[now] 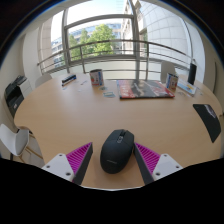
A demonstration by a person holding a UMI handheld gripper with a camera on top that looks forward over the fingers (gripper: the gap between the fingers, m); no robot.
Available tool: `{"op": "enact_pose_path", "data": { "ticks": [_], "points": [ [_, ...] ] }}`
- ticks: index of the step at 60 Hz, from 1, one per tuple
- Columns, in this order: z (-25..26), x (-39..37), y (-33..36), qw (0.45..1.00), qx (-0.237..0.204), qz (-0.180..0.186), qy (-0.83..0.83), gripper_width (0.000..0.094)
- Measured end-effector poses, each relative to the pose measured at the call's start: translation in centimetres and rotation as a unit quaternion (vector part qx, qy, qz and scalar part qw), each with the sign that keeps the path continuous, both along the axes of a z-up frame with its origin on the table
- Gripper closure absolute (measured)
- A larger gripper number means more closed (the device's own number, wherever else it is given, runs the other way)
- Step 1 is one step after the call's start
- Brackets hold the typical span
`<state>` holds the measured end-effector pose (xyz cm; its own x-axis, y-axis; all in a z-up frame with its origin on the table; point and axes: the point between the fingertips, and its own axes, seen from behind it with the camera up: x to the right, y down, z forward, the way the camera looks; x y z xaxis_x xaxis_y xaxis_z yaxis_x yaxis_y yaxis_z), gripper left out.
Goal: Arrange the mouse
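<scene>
Fingers: the gripper (116, 160) is spread wide, a clear gap on each side of the mouse; nothing held.
Mouse: black mouse (117, 150) rests on the wooden counter (80, 115), between the fingers.
Far counter: a red magazine (146, 89) and small stands lie well beyond, near the window.
Progress: judged early; mouse framed but not gripped, grasp and placement remain.

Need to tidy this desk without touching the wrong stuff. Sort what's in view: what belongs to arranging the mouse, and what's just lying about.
For the job:
- black mouse, standing between the open fingers, gaps either side
- hand-held gripper
- wooden table it rests on

Lying about:
- red-covered magazine
- dark mat at the table's edge
- small upright card
</scene>
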<state>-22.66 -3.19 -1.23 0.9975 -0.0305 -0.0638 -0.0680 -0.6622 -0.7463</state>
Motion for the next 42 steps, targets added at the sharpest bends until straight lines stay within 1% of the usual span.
{"op": "enact_pose_path", "data": {
  "ticks": [3,5,9,11,17,23,26,29,31,37,42],
  "points": [
    [0.0,-0.1,0.7,1.0,0.0,-0.001,-0.006,0.0125],
    [-0.1,-0.2,1.3,1.0,-0.001,0.001,-0.016,0.0165],
    [-0.3,0.1,2.2,0.999,0.001,0.003,-0.041,0.0305],
    [-0.4,-0.3,2.4,0.999,0.003,0.008,-0.04,0.0405],
    [-0.4,-0.6,2.6,0.999,0.002,0.022,-0.048,0.0467],
    [-0.1,-0.7,2.4,0.998,-0.008,0.038,-0.059,0.0535],
    [0.8,-1.2,2.4,0.997,-0.001,0.05,-0.051,0.0548],
    [3.1,-1.5,2.5,0.997,0.016,0.064,-0.041,0.056],
    [5.4,-1.5,2.7,0.996,0.036,0.071,-0.031,0.0558],
    [14.0,-0.1,3.5,0.991,0.108,0.084,0.001,0.0561],
    [21.8,3.9,3.8,0.981,0.171,0.088,0.024,0.0561]
  ]
}}
